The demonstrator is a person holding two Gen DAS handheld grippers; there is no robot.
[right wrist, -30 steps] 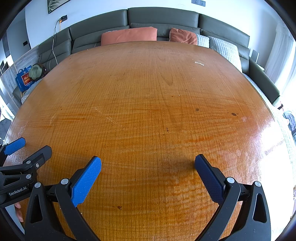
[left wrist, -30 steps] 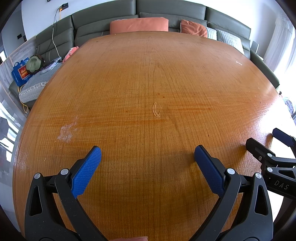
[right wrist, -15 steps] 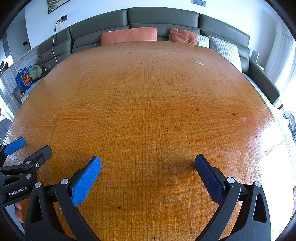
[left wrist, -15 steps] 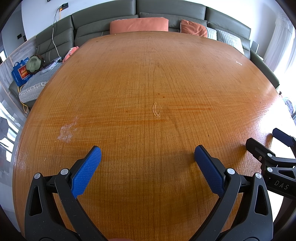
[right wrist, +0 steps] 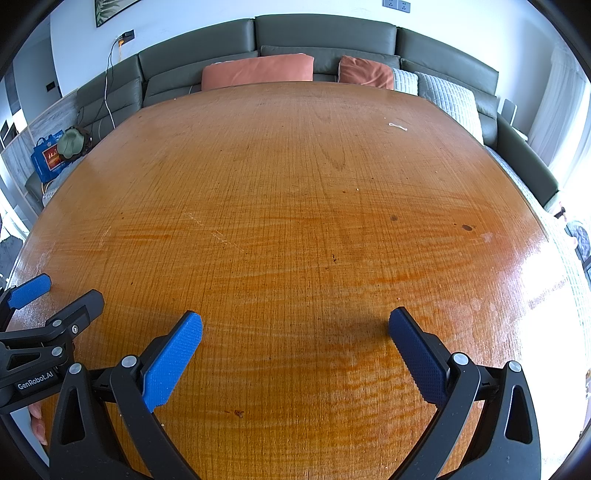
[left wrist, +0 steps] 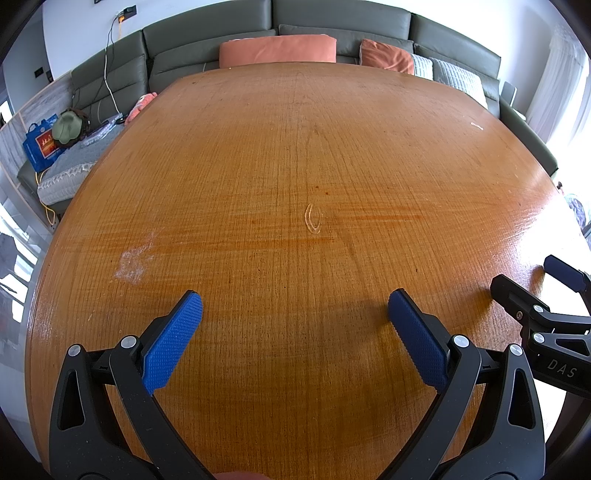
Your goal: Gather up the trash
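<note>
While both tools were held low over the near edge of the wooden surface (left wrist: pixel 295 147), the left tool (left wrist: pixel 293 308) was seen with its blue pads wide apart and nothing between them — the right tool (right wrist: pixel 295 328) likewise wide and empty. The two were observed side by side, apart from each other. A small white scrap (right wrist: pixel 398 126) was noted on the far right part of the surface, well apart from both tools; its material could not be determined. A grey sofa (right wrist: pixel 325 35) with orange cushions (right wrist: pixel 256 72) was recorded beyond the far edge.
</note>
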